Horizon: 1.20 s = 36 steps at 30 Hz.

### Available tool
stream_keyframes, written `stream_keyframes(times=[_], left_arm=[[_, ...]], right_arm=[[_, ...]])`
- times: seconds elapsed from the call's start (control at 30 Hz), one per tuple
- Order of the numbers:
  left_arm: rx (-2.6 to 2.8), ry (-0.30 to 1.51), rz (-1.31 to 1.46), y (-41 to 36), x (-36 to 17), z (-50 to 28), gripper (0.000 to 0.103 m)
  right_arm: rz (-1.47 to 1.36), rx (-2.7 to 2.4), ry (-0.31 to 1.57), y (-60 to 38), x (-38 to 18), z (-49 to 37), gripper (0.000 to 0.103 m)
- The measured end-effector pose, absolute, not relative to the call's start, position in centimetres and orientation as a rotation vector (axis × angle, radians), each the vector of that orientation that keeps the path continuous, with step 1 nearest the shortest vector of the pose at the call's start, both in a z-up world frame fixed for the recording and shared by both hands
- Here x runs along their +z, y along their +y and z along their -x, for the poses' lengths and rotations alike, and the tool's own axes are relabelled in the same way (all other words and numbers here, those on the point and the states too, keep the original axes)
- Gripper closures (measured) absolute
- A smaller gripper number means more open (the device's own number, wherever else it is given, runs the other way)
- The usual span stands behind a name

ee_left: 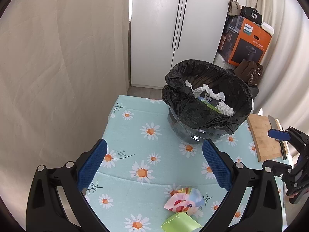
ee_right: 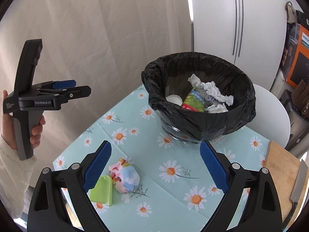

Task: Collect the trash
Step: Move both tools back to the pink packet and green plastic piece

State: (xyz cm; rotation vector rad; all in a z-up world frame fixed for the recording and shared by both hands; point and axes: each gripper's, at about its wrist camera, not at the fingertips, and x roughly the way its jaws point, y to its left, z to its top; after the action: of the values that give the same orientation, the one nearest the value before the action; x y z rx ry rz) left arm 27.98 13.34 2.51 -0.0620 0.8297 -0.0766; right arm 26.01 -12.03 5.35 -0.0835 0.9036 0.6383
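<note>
A bin lined with a black bag (ee_left: 207, 104) (ee_right: 199, 98) stands on the daisy-print table (ee_left: 154, 145) (ee_right: 173, 174); it holds crumpled tissues, a cup and wrappers. A crumpled colourful wrapper (ee_left: 183, 199) (ee_right: 124, 176) and a light green piece (ee_left: 179, 222) (ee_right: 102, 190) lie on the table near the front. My left gripper (ee_left: 154, 168) is open and empty above the table, the wrapper just below its fingers. My right gripper (ee_right: 155, 168) is open and empty, the wrapper near its left finger. The left gripper also shows in the right wrist view (ee_right: 77, 87), held high at the left.
A wooden cutting board (ee_left: 264, 135) (ee_right: 283, 174) with a knife (ee_right: 298, 183) lies on the table's right side. A white chair (ee_right: 274, 114) stands behind the bin. A curtain hangs left, a white wardrobe (ee_left: 173, 29) behind, boxes and bags at the right.
</note>
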Motion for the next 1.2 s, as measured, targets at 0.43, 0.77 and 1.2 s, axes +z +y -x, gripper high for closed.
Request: stream_keyframes(times=[0.43,0.77,1.2], left_arm=[[-0.041,0.914,0.142,13.6,-2.2,-23.8,0.006],[-0.007,0.988,0.180,12.0,-7.4,-21.8,0.006],[-0.055,1.107,0.162,7.8,-12.1,-18.7,0.006]], right_arm=[[0.123,0.665,0.984,-12.2,1.6,-24.8,0.015],[0.118,0.654,1.052,-13.1,-1.3,-25.0,0.015],[0.183,0.701,1.106,-11.8,-3.3,-26.2,0.015]])
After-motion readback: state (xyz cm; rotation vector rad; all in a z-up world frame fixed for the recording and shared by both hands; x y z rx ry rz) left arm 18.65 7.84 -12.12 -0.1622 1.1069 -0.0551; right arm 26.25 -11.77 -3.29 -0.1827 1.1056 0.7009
